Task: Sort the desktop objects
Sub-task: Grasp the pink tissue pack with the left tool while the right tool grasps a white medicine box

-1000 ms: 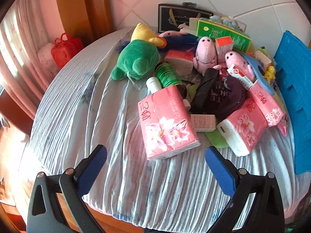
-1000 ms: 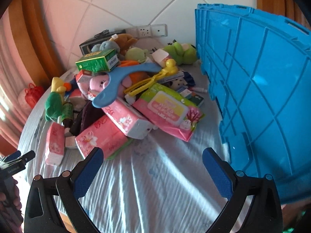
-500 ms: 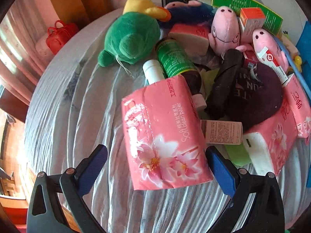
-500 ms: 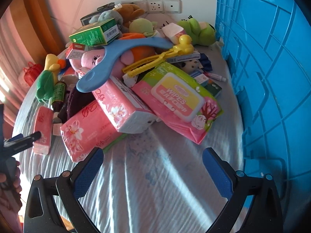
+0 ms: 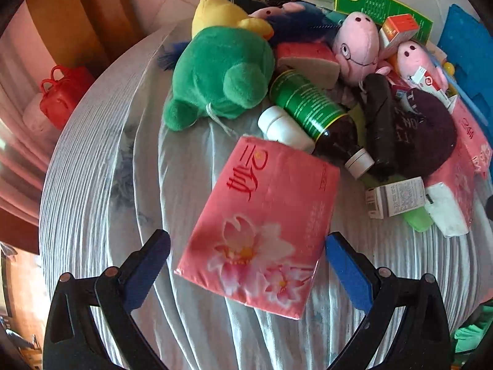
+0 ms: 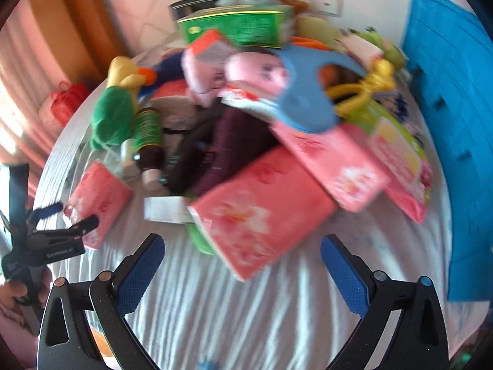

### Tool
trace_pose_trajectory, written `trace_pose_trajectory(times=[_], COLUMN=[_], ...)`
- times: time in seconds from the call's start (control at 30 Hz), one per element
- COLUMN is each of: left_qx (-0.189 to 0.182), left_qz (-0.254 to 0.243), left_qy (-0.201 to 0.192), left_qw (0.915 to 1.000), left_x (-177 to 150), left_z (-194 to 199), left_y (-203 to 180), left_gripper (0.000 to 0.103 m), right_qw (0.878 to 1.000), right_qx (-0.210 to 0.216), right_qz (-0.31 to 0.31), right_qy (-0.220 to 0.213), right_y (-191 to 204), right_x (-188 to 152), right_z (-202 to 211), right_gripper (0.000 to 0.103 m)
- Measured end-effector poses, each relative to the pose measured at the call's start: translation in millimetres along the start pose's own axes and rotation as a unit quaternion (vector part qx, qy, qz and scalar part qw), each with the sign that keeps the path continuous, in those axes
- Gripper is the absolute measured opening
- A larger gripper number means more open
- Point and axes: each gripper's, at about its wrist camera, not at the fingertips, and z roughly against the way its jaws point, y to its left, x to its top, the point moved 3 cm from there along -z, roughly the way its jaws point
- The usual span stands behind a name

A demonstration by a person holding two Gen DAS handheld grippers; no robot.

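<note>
Already straddled the near end of the pink tissue pack (image 5: 262, 225) with the left gripper (image 5: 248, 248), blue pads spread wide, one either side, neither quite touching. Lay at the near edge of the heap on the striped cloth (image 5: 101, 160), far end tucked against the white bottle (image 5: 283, 129) and the green-labelled brown bottle (image 5: 317, 117). Best pushed a little deeper before closing, so as to catch the soft pack across its width rather than at the corner; then lifted back and up, to avoid rolling the bottles. Right gripper (image 6: 242, 260) likewise held apart and empty, aimed at another pink tissue pack (image 6: 258, 212), blue crate (image 6: 456, 123) close on its right; view blurred. Against half a second earlier: left pack larger and lower between the pads, hence closer; right view swung left, away from the crate.
</note>
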Motion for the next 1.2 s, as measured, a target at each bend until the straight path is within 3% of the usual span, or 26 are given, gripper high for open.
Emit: trace_pose_trajectory(times=[0.1, 0.17, 0.33, 0.37, 0.6, 0.63, 0.73, 0.77, 0.97, 1.2], left_qx=[-0.010, -0.039, -0.027, -0.043, -0.067, -0.057, -0.059, -0.065, -0.072, -0.063], left_qz=[-0.023, -0.025, -0.038, -0.028, -0.044, -0.053, -0.063, -0.060, -0.059, -0.071], left_qy=[0.007, 0.023, 0.083, 0.086, 0.072, 0.071, 0.063, 0.061, 0.046, -0.014], left_qw=[0.9997, 0.9987, 0.9955, 0.9949, 0.9942, 0.9944, 0.9942, 0.9943, 0.9946, 0.9954], left_x=[9, 10, 3, 2, 12, 12, 13, 14, 16, 13], left_z=[-13, -26, -67, -72, -71, -72, -73, -72, -56, 4], left_y=[-3, -2, -4, -1, -4, -7, -9, -8, -9, -15], left_gripper=[0.103, 0.103, 0.103, 0.102, 0.093, 0.086, 0.085, 0.084, 0.082, 0.082], right_qw=[1.000, 0.999, 0.998, 0.997, 0.994, 0.992, 0.988, 0.988, 0.992, 0.997], right_qx=[-0.001, 0.008, 0.022, 0.022, -0.015, -0.026, -0.020, -0.018, -0.004, 0.000], right_qz=[0.030, 0.037, 0.045, 0.045, 0.076, 0.088, 0.072, 0.063, 0.065, 0.067], right_qy=[0.005, 0.018, 0.046, 0.052, 0.078, 0.083, 0.135, 0.143, 0.109, 0.037], right_y=[28, 44, 70, 73, 92, 96, 96, 92, 92, 86], right_x=[8, 10, 10, 11, 21, 20, 10, 6, 4, 0], right_z=[-12, -23, -51, -56, -87, -92, -114, -118, -99, -44], right_gripper=[0.083, 0.083, 0.083, 0.083, 0.083, 0.083, 0.069, 0.069, 0.067, 0.067])
